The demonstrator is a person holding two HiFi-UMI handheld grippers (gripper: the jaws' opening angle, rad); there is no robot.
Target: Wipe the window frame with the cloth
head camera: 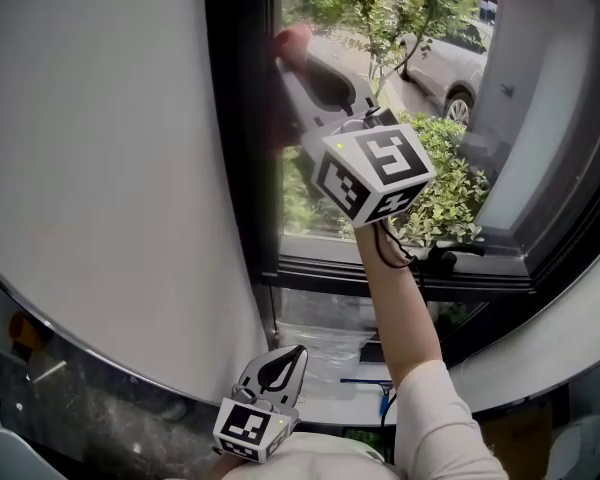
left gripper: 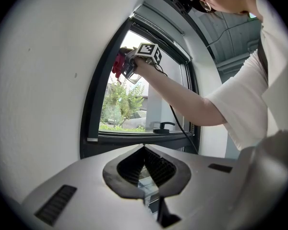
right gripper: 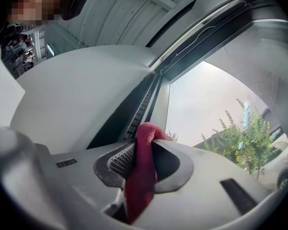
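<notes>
A red cloth [right gripper: 142, 176] is pinched between my right gripper's [right gripper: 151, 134] jaws, and its folded end sticks out past the tips. In the head view that right gripper [head camera: 290, 63] is raised high, pressing the cloth [head camera: 296, 36] against the dark vertical window frame [head camera: 242, 128] near its top. The frame's ribbed channel [right gripper: 137, 111] runs just ahead of the cloth. From the left gripper view the cloth [left gripper: 118, 64] shows up on the frame's left upright [left gripper: 92, 104]. My left gripper [head camera: 281, 370] hangs low beside the white wall, shut and holding nothing.
A white wall [head camera: 100, 168] borders the frame on the left. A black window handle [head camera: 456, 253] juts from the lower frame rail. The person's bare forearm [head camera: 400, 308] crosses the pane. Bushes [head camera: 445, 183] and a parked car [head camera: 450, 63] lie outside.
</notes>
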